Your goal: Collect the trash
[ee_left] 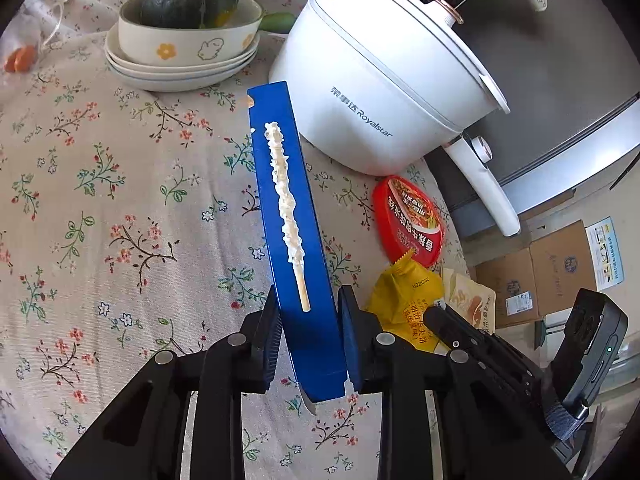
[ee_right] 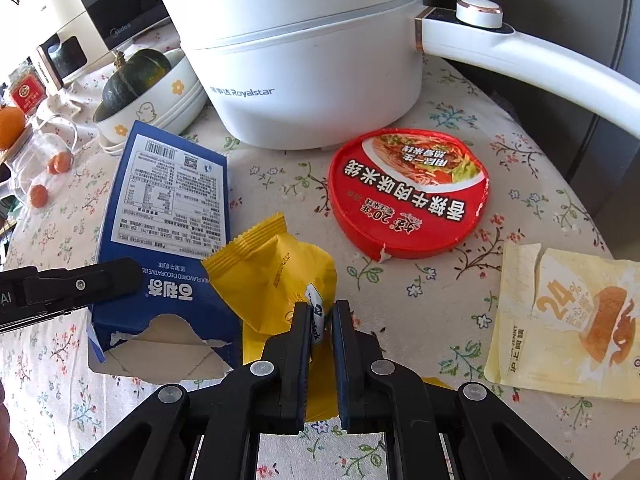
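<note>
Your left gripper [ee_left: 308, 344] clamps the torn, flat blue cardboard box [ee_left: 294, 240]. Your right gripper [ee_right: 322, 346] pinches the crinkled yellow foil wrapper [ee_right: 276, 280].

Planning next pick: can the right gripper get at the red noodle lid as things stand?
Probably not yet: the right gripper is shut on the yellow wrapper. The red lid lies uncovered just beyond.

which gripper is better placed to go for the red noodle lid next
Neither is free: the left gripper is clamped on the blue box and the right gripper pinches the yellow wrapper. Once emptied, the right looks better placed; the red noodle lid lies just ahead of it.
</note>
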The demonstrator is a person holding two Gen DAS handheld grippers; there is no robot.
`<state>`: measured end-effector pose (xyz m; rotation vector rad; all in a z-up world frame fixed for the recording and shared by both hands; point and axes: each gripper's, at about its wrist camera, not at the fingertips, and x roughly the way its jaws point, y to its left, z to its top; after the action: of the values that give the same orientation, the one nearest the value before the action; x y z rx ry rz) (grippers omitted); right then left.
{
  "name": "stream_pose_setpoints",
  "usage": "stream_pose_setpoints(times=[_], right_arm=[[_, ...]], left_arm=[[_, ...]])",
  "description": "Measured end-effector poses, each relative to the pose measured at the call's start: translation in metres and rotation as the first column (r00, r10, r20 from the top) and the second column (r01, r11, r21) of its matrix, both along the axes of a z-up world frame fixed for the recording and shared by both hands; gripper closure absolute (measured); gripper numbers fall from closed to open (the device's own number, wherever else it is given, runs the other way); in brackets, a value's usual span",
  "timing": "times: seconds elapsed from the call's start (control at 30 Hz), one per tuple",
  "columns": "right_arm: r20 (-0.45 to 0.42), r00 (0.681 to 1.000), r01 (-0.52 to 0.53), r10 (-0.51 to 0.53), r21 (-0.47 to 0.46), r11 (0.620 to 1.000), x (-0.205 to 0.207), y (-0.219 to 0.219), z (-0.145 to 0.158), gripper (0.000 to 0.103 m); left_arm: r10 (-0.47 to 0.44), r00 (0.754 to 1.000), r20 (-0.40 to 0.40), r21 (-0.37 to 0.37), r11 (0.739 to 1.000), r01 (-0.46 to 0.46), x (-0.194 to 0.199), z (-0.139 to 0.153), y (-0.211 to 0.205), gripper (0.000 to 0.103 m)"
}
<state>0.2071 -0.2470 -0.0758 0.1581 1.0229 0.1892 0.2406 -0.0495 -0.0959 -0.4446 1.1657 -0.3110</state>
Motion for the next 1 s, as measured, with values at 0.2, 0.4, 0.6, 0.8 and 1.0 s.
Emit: stream_pose_setpoints(times=[0.2, 0.4, 0.6, 0.8, 1.0], right_arm=[[0.015, 1.000, 0.009, -0.009, -0.002, 1.000, -0.006, -0.002, 0.012, 0.093], [0.041, 0.999, 0.001, -0.001, -0.010, 1.000, -0.019, 0.000, 0.028, 0.093], [0.071, 0.997, -0.011, 0.012, -0.019, 1.000, -0.041, -0.001, 0.045, 0.093], [0.082, 0.996, -0.025, 0.028, -0.031, 0.999, -0.071, -0.003, 0.055, 0.093], [0.109, 0.994, 0.019, -0.018, -0.014, 1.000, -0.100, -0.021, 0.071, 0.093]], left_arm=[[-0.018, 1.000, 0.014, 0.018, 1.000, 0.017, -0.009, 0.009, -0.002, 0.079], [-0.042, 0.998, 0.046, 0.038, 0.998, 0.040, -0.025, 0.023, -0.002, 0.079], [-0.069, 0.995, 0.068, 0.020, 0.998, 0.068, -0.051, 0.035, 0.001, 0.079], [-0.134, 0.986, 0.102, 0.013, 0.991, 0.133, -0.082, 0.051, -0.012, 0.079], [-0.206, 0.969, 0.136, -0.008, 0.978, 0.209, -0.113, 0.068, -0.031, 0.079]])
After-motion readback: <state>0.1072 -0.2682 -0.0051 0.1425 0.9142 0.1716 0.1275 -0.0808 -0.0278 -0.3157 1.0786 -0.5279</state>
